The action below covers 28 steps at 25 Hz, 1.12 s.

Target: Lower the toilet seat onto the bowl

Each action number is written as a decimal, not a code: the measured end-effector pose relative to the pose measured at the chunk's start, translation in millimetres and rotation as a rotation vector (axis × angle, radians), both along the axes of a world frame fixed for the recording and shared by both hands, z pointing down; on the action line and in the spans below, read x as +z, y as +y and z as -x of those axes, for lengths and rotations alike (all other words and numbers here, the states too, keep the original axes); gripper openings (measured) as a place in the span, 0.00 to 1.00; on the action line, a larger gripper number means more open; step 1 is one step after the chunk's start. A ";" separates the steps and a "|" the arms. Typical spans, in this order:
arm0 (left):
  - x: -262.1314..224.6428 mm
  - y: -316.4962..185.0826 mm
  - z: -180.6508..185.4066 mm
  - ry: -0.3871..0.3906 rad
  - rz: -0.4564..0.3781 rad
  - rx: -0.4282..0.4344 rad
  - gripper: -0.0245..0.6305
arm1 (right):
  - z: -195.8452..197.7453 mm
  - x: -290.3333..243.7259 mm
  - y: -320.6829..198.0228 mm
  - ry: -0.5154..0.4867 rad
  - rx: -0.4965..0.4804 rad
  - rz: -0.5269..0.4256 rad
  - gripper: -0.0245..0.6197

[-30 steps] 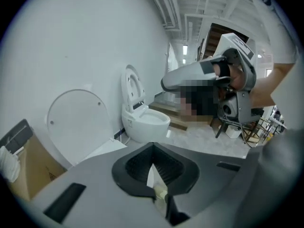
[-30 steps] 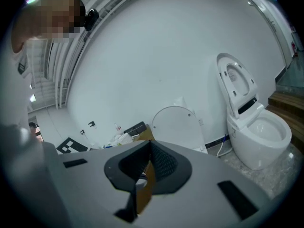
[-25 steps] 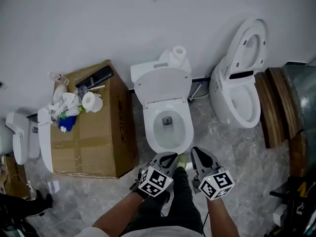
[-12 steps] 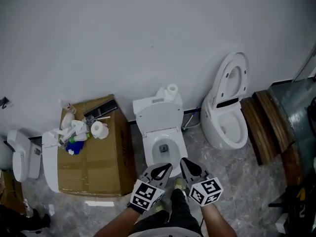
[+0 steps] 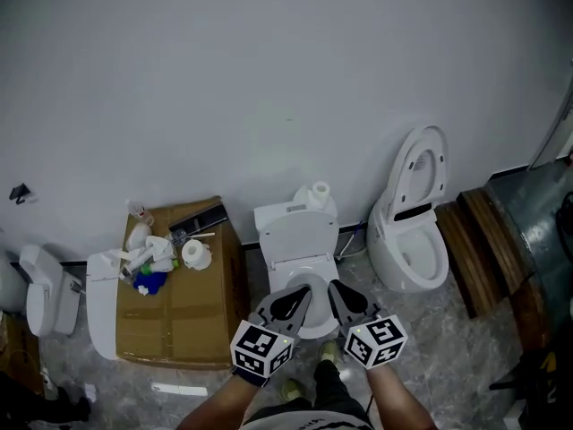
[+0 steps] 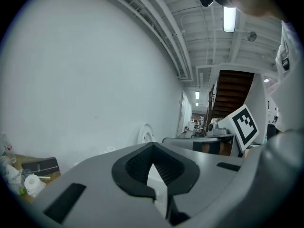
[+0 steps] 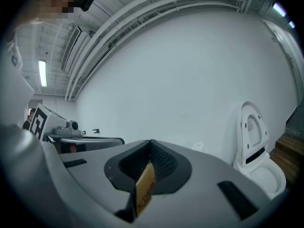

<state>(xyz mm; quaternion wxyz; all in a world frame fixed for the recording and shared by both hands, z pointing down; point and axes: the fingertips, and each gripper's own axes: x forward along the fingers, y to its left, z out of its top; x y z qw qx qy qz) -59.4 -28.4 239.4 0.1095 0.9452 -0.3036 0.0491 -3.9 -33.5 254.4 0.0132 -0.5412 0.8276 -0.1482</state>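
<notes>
Near centre, left tongs [image 5: 291, 299] and right tongs [image 5: 345, 296] hover over the bowl [image 5: 311, 328], both closed on nothing. Toilet seat [image 5: 300, 238] looks raised against the tank. Judgement: open, hook its top edge, lower slowly.

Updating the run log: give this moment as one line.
left gripper: shut, empty | right gripper: shut, empty | toilet: open, untouched

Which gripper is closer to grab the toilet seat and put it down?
Left, probably, by a little. Both grippers hover shut over the bowl's front, but the left gripper points at the raised seat, while the right gripper sits off to its side.
</notes>
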 end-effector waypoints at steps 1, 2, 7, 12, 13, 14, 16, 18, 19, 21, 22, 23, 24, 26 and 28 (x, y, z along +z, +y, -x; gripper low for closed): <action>-8.0 -2.1 1.4 0.009 -0.011 -0.005 0.05 | 2.2 -5.2 -0.6 0.004 -0.005 -0.008 0.06; -15.2 -4.5 2.8 0.014 -0.025 -0.010 0.05 | 4.4 -10.4 -1.4 0.010 -0.008 -0.017 0.06; -38.2 -11.4 12.9 0.029 -0.080 -0.046 0.05 | 16.5 -32.8 -3.5 0.059 -0.025 -0.064 0.06; -49.8 -14.9 16.0 0.044 -0.093 -0.051 0.05 | 17.1 -42.2 -6.6 0.065 -0.020 -0.087 0.06; -49.0 -14.7 17.0 0.046 -0.090 -0.054 0.05 | 17.7 -40.9 -6.2 0.064 -0.021 -0.086 0.06; -47.8 -14.1 17.8 0.048 -0.087 -0.057 0.05 | 18.6 -39.8 -5.9 0.065 -0.023 -0.085 0.06; -46.2 -13.3 18.3 0.049 -0.083 -0.058 0.05 | 20.4 -39.5 -6.2 0.071 -0.026 -0.087 0.06; -45.7 -13.0 17.9 0.048 -0.082 -0.056 0.05 | 21.4 -41.7 -7.1 0.079 -0.026 -0.093 0.06; -45.5 -12.6 18.2 0.048 -0.081 -0.056 0.05 | 21.7 -42.7 -7.1 0.083 -0.024 -0.096 0.06; -44.2 -11.6 20.0 0.046 -0.084 -0.058 0.05 | 23.1 -43.1 -6.7 0.091 -0.022 -0.100 0.06; -43.3 -11.5 21.1 0.044 -0.087 -0.060 0.05 | 23.9 -42.8 -6.7 0.093 -0.021 -0.101 0.06; -42.5 -11.8 22.1 0.042 -0.089 -0.060 0.05 | 24.7 -42.6 -6.9 0.095 -0.021 -0.101 0.06; -42.2 -12.4 22.9 0.042 -0.089 -0.060 0.05 | 25.4 -42.8 -7.3 0.097 -0.021 -0.102 0.06; -42.9 -14.0 24.0 0.042 -0.089 -0.060 0.05 | 26.5 -44.3 -8.7 0.100 -0.020 -0.105 0.06; -44.3 -15.1 24.4 0.044 -0.091 -0.059 0.05 | 27.3 -46.4 -10.2 0.105 -0.018 -0.110 0.06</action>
